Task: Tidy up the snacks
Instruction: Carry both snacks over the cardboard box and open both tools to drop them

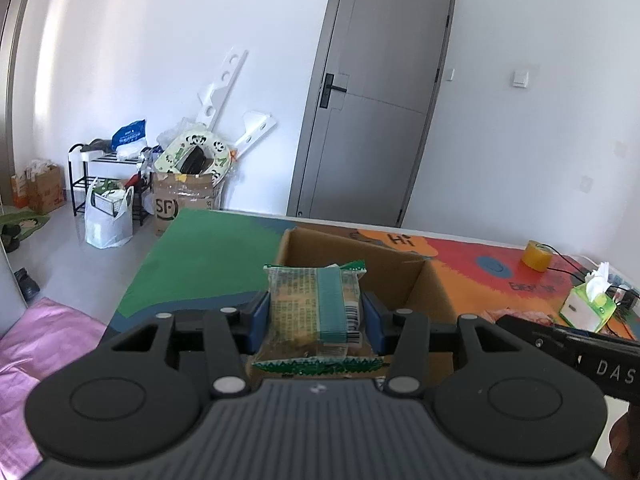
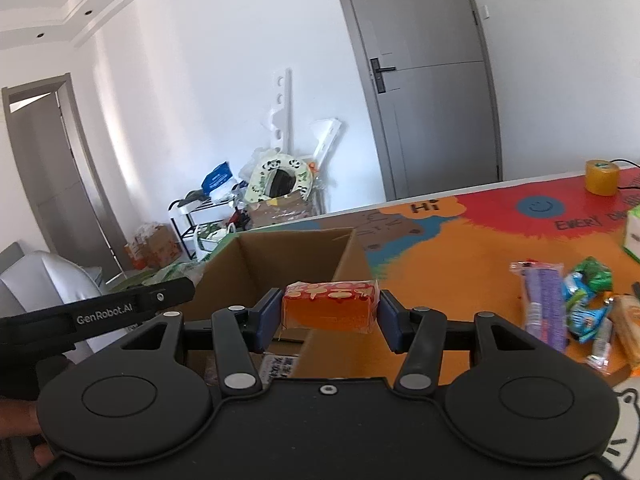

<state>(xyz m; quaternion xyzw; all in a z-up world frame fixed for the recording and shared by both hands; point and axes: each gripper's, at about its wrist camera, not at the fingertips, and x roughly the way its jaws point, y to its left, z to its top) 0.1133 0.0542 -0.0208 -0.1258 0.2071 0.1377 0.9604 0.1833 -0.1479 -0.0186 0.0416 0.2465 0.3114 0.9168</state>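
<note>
My left gripper (image 1: 316, 316) is shut on a green-edged clear snack packet (image 1: 316, 304) and holds it above the near side of an open cardboard box (image 1: 436, 280). My right gripper (image 2: 328, 312) is shut on an orange-red snack packet (image 2: 330, 306) and holds it over the right wall of the same box (image 2: 280, 256). Several loose snacks (image 2: 576, 304) lie on the colourful mat to the right of the box. The box floor is mostly hidden behind the packets.
A yellow tape roll (image 1: 536, 255) and a green tissue box (image 1: 588, 304) stand at the mat's right side, with black cables beside them. The table's left edge (image 1: 140, 272) drops to the floor. The other gripper's body (image 2: 96, 312) shows at left in the right wrist view.
</note>
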